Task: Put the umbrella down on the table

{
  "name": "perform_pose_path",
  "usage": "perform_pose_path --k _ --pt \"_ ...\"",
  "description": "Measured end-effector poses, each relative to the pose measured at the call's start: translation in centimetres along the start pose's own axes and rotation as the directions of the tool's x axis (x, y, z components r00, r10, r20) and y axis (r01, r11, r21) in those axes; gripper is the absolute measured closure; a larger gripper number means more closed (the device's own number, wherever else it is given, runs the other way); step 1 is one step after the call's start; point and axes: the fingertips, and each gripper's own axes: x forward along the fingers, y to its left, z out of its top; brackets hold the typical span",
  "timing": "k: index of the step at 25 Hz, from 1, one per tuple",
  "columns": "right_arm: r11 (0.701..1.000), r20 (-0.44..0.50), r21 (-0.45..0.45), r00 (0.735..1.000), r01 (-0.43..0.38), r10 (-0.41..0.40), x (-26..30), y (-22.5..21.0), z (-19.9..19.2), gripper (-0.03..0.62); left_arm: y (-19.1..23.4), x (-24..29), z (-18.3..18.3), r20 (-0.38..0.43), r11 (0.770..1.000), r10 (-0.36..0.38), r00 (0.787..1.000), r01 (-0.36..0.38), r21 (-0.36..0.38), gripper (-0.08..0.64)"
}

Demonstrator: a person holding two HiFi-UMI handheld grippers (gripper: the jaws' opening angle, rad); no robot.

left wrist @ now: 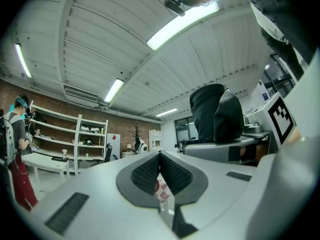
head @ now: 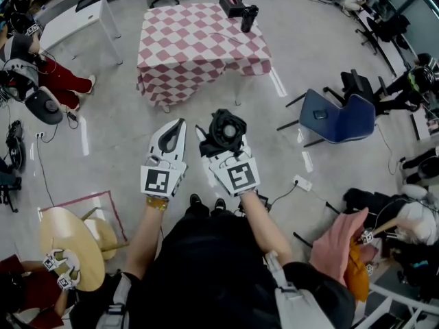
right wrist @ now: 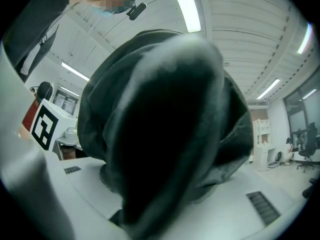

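Head view alone shows us the red-and-white checked cloth table (head: pixel 199 40), well ahead of both grippers; our right gripper (head: pixel 219 142) is clamped on the black folded fabric umbrella (head: pixel 228 127), which fills the right gripper view; our left gripper (left wrist: pixel 160 159), just beside it, is closed and empty; we cannot see into the small black box (head: pixel 230 4) at the table's far edge.

Both arms are stretched forward side by side, the left forearm (head: pixel 140 233) and right forearm (head: pixel 264 226) bare. Both stop well short of the checkered table (head: pixel 199 43).

Left gripper (head: pixel 178 125): points toward the table's near edge, pads meeting, nothing between them.

Right gripper (head: pixel 221 142): just beside the left, roughly level, jaws clamped on the folded black umbrella (head: pixel 228 127).
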Motion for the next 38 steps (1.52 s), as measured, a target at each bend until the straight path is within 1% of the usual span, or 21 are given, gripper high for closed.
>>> perform_pose_path --k 5,9,11,16,19,23,28,34,38 --pt "1.0 -0.014 0.015 1.0 0.017 -0.017 0.9 0.0 -0.6 0.402 0.6 0.3 -0.6 -0.024 1.0 -0.007 1.0 0.007 -0.003 0.546" --pt "0.999 -0.019 0.031 1.0 0.012 -0.011 1.7 -0.9 -1.3 0.405 1.1 1.4 -1.1 -0.034 1.0 -0.005 0.999 0.004 -0.005 0.546" --pt "0.999 -0.02 0.037 1.0 0.008 -0.007 1.9 -1.7 -1.5 0.407 1.2 2.3 -1.4 -0.04 1.0 0.004 0.999 -0.004 -0.002 0.546" --pt "0.999 -0.022 0.046 1.0 -0.012 0.013 3.1 -4.8 -2.2 0.409 1.4 5.3 -2.1 -0.095 0.999 0.048 0.994 -0.047 0.018 0.546" --pt "0.999 -0.022 0.043 0.999 -0.027 0.028 4.0 -6.8 -2.6 0.41 1.4 7.4 -2.5 -0.083 0.998 0.062 0.995 -0.061 0.015 0.546" --pt "0.998 -0.019 0.045 0.998 -0.051 0.052 4.6 -9.5 -3.2 0.411 1.0 10.1 -3.0 -0.09 0.997 0.081 0.993 -0.08 0.018 0.546" --pt "0.996 -0.019 0.069 0.998 -0.063 0.065 5.8 -12.3 -4.1 0.413 1.1 12.7 -3.2 -0.102 0.992 0.125 0.987 -0.123 0.019 0.546" --pt "0.994 -0.035 0.083 0.996 -0.075 0.078 7.9 -13.8 -5.2 0.413 2.4 14.6 -4.2 -0.137 0.989 0.148 0.98 -0.145 0.028 0.546" --pt "0.994 -0.044 0.079 0.996 -0.071 0.075 10.0 -14.2 -5.6 0.413 4.4 16.0 -4.5 -0.121 0.991 0.136 0.983 -0.135 0.017 0.546"
